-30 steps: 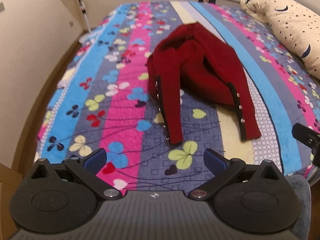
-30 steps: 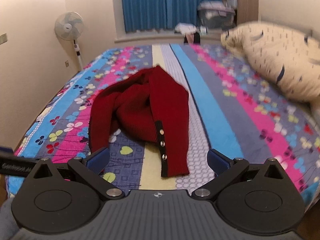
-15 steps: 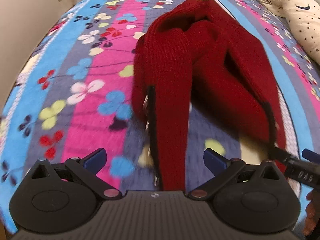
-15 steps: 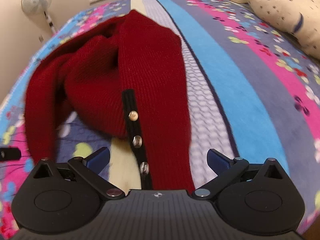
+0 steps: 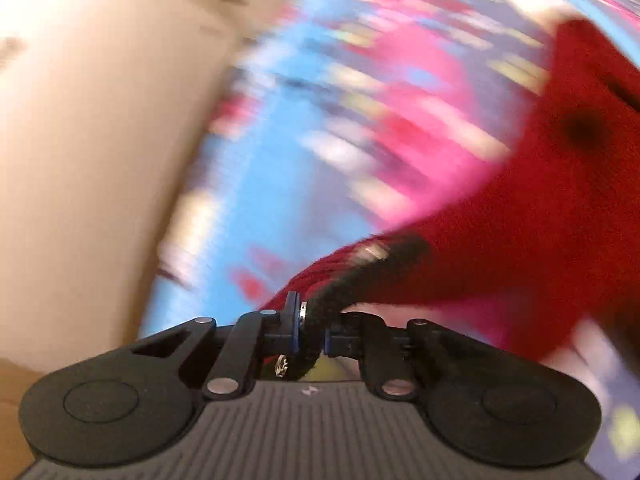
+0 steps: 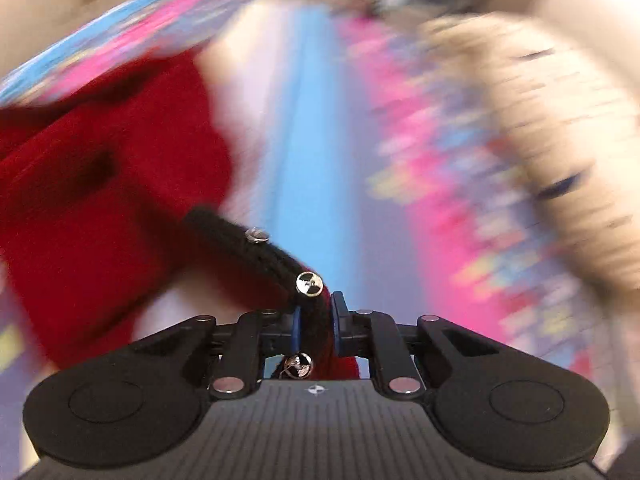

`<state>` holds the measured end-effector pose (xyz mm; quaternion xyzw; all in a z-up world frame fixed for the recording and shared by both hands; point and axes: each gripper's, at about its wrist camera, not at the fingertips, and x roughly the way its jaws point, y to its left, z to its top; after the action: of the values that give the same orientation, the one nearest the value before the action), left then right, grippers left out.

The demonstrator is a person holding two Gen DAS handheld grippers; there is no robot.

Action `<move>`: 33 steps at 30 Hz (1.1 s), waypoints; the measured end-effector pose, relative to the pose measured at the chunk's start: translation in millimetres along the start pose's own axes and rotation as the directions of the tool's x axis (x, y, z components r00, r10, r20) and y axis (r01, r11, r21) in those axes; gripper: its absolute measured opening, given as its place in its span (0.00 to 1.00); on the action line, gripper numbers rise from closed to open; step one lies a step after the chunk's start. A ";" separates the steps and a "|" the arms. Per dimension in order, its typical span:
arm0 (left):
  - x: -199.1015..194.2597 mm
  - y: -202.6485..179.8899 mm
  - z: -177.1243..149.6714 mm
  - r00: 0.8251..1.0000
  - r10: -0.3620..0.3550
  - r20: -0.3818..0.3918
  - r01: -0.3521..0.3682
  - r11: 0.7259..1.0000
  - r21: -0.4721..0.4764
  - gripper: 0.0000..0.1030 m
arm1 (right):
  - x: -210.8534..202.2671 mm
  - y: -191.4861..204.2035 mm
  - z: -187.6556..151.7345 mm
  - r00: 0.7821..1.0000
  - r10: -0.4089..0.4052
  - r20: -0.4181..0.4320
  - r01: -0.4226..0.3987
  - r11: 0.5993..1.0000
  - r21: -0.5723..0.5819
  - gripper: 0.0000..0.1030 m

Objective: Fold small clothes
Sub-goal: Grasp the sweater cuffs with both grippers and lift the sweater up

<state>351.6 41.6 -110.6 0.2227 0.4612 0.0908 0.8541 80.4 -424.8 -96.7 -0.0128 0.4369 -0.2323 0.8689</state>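
Note:
A small red knit cardigan (image 5: 540,200) with black button bands lies on a striped, flowered bedspread (image 5: 320,128). In the left wrist view my left gripper (image 5: 314,330) is closing and its blue pads press on the black band (image 5: 360,276) at one front corner. The cardigan (image 6: 100,208) fills the left of the right wrist view. There my right gripper (image 6: 314,328) is closing too, pinching the other black band (image 6: 256,248) between two silver buttons (image 6: 309,283). Both views are heavily blurred.
A cream wall (image 5: 80,160) runs along the bed's left side. A cream pillow with dark marks (image 6: 560,140) lies at the right of the bed (image 6: 320,160).
Both grippers came down onto the cardigan's front corners and went from wide open to pinching the black button bands. The views have swung apart and blurred.

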 end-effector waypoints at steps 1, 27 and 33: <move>10.9 14.9 19.9 0.997 0.080 0.022 -0.079 0.996 -0.039 0.13 | 6.9 -16.0 17.3 0.996 -0.085 0.040 0.083 0.996 0.042 0.12; -18.9 -140.8 -81.1 0.847 -0.526 -0.074 0.529 0.848 0.033 0.20 | -8.6 190.3 -88.1 0.904 0.426 -0.021 -0.426 0.902 -0.060 0.19; -73.5 -65.3 -73.3 0.823 -0.562 0.079 0.566 0.822 -0.055 0.18 | -48.6 107.6 -52.1 0.883 0.455 0.115 -0.468 0.872 0.143 0.15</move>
<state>246.6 -20.8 -120.8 0.0466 0.4773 -0.1551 0.8637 58.0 -299.3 -116.5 0.1554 0.3722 -0.0530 0.9135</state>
